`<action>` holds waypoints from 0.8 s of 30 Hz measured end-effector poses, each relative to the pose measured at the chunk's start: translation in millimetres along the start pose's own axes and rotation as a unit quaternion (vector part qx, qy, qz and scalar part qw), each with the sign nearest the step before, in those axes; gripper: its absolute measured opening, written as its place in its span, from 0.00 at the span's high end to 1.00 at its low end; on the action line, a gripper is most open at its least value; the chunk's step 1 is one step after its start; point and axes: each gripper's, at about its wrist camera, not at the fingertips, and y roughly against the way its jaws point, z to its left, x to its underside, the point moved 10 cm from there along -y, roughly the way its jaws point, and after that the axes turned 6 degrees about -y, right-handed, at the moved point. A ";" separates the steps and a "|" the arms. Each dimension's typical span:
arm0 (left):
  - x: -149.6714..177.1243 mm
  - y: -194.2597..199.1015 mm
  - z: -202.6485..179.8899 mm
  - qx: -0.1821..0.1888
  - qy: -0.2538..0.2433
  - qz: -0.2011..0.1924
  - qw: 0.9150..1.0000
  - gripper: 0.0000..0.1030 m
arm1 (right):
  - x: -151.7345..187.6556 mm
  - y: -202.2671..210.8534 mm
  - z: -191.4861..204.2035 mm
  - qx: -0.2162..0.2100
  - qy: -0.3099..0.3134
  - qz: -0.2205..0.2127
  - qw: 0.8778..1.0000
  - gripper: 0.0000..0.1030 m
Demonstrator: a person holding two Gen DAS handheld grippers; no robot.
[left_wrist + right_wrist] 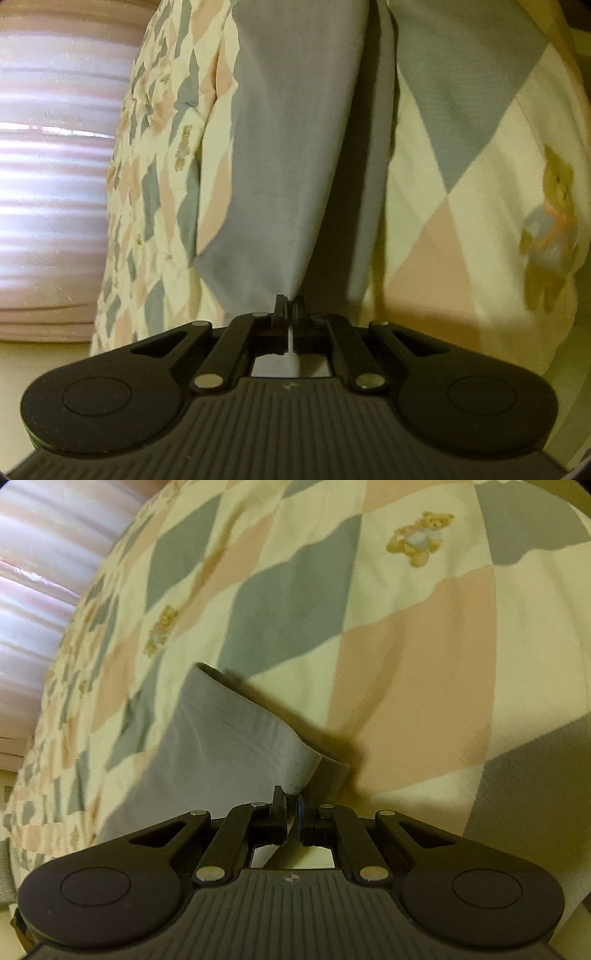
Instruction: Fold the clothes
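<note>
Left wrist view: pink curtain (55, 184) off to the side, then the diamond-patterned teddy-bear bedsheet (159, 177), and your left gripper (290, 306) is pinched tight on a fold of the grey garment (295, 147), which rises taut from the fingertips. Right wrist view: your right gripper (291, 797) is clamped on the garment's hemmed edge (229, 738), the cloth draping over the bedsheet (406, 646).

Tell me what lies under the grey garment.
Under the grey garment lies a diamond-patterned bedspread with teddy bears. Both the left gripper and right gripper pinch the garment. The covered bedspread is hidden.
</note>
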 end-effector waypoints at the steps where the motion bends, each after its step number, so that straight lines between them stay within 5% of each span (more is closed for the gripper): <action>1: -1.2 -2.4 -2.4 0.006 0.009 0.002 1.000 0.98 | 1.3 -3.5 -2.3 0.004 0.001 0.001 1.000 0.95; 4: -4.2 -10.5 -9.5 0.032 0.042 0.010 0.999 0.95 | 3.9 -11.2 -2.4 0.032 0.028 -0.001 0.999 0.88; 7: 0.6 -15.0 -12.6 0.067 0.096 0.034 0.992 0.84 | 3.9 -8.7 -0.5 0.097 0.072 -0.018 0.992 0.51; 10: 18.4 -2.6 1.8 0.094 0.191 0.051 0.976 0.79 | 0.7 10.4 10.6 0.139 0.125 -0.057 0.981 0.37; 13: 48.1 14.6 28.2 0.106 0.311 0.073 0.942 0.78 | -0.1 31.7 23.3 0.153 0.151 -0.097 0.972 0.35; 15: 76.5 23.9 51.0 0.100 0.393 0.088 0.910 0.78 | 7.9 37.3 37.0 0.139 0.156 -0.102 0.973 0.35; 21: 166.9 0.5 120.5 0.076 0.554 0.116 0.821 0.66 | 74.4 16.1 101.2 0.074 0.179 -0.063 0.979 0.36; 23: 191.4 -22.4 144.2 0.075 0.585 0.114 0.799 0.63 | 107.4 1.6 123.6 0.064 0.192 -0.046 0.978 0.36; 24: 199.7 -34.8 151.4 0.075 0.591 0.112 0.795 0.63 | 123.9 -5.6 134.7 0.059 0.199 -0.038 0.978 0.37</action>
